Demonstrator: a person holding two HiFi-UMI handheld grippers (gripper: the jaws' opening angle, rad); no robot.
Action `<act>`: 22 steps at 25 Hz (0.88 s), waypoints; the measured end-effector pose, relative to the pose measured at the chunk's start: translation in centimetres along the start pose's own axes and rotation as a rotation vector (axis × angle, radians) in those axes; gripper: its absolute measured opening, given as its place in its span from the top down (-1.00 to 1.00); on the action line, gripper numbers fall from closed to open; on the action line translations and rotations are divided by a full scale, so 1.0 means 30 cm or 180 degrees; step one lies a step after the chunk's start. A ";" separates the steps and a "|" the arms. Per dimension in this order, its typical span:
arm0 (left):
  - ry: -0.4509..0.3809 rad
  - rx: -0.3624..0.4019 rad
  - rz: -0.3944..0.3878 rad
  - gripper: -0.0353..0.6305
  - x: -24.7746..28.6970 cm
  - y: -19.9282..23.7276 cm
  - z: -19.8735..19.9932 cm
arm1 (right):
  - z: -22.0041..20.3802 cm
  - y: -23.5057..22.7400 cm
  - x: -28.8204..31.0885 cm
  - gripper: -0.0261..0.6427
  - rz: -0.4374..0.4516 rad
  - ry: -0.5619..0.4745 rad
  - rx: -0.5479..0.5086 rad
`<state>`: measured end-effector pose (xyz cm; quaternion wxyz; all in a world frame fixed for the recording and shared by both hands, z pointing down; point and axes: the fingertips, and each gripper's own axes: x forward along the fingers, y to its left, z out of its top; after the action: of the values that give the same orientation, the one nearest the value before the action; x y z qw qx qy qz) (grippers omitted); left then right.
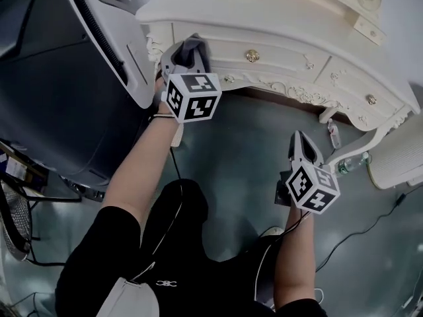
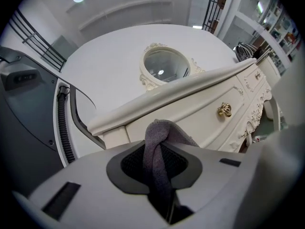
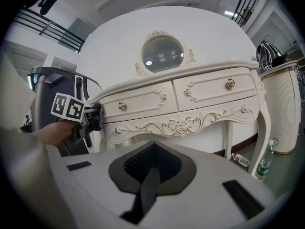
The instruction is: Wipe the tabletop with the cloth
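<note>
Tabletop [image 3: 190, 72] of the cream-white carved dressing table is not yet touched by the cloth. Just beside the table's left end stands a large dark grey unit with a pale grey shell [image 1: 66, 78]. That gap is tight, so your left elbow has little room there. Open room lies to the right, along the front, up to the white ribbed cylindrical bin [image 3: 285, 109]. An oval mirror in a carved frame [image 2: 164, 66] rises behind the top, and an overlong stroke could strike it.

Your left gripper [image 1: 182, 53] sits at the left front corner, below the projecting lip, at drawer level. Its jaws are clamped on the grey fabric cloth [image 2: 158, 149]. The cloth is pinched into a narrow twisted rope, with only a small loop past the jaws.

Judged risks: on lifting, the jaws may catch the lip. On wiping, hard jaw tips may scrape the paint, since little cloth covers them.

Your right gripper [image 1: 303, 144] hangs low in front, well apart from the table, jaws closed together on nothing. A clear plastic bottle [image 1: 350, 164] sits by the right leg and a thin black cable [image 1: 360, 233] crosses the floor, so mind your feet.
</note>
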<state>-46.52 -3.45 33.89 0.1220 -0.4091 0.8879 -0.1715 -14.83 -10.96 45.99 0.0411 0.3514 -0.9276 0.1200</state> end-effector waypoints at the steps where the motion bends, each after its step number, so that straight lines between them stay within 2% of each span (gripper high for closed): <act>1: 0.0002 0.0027 -0.0035 0.70 0.000 0.005 -0.003 | -0.003 -0.001 -0.003 0.91 -0.0001 0.0014 -0.0023; 4: -0.0091 0.0286 -0.0028 0.70 -0.008 0.008 0.001 | 0.000 -0.008 -0.021 0.91 -0.0035 0.0005 -0.0105; 7: -0.0152 0.0492 0.0140 0.70 -0.008 0.046 -0.021 | 0.007 -0.024 -0.035 0.91 -0.0079 -0.0030 -0.0132; 9: -0.0039 0.0423 0.0228 0.70 0.008 0.101 -0.065 | 0.006 -0.032 -0.038 0.91 -0.0087 -0.0028 -0.0127; 12: 0.0183 0.0149 0.0286 0.70 0.042 0.199 -0.126 | 0.005 -0.027 -0.033 0.91 -0.0068 -0.0012 -0.0138; 19: 0.0236 0.0386 0.0476 0.70 0.067 0.309 -0.177 | -0.006 0.003 -0.006 0.91 0.0006 0.0018 -0.0161; 22: 0.0289 0.0149 0.0489 0.70 0.067 0.334 -0.226 | -0.006 0.012 -0.007 0.91 0.0006 0.0019 -0.0161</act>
<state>-57.09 2.46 35.87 0.1040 -0.3286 0.9170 -0.2008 -14.91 -10.53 46.07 0.0526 0.3490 -0.9305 0.0976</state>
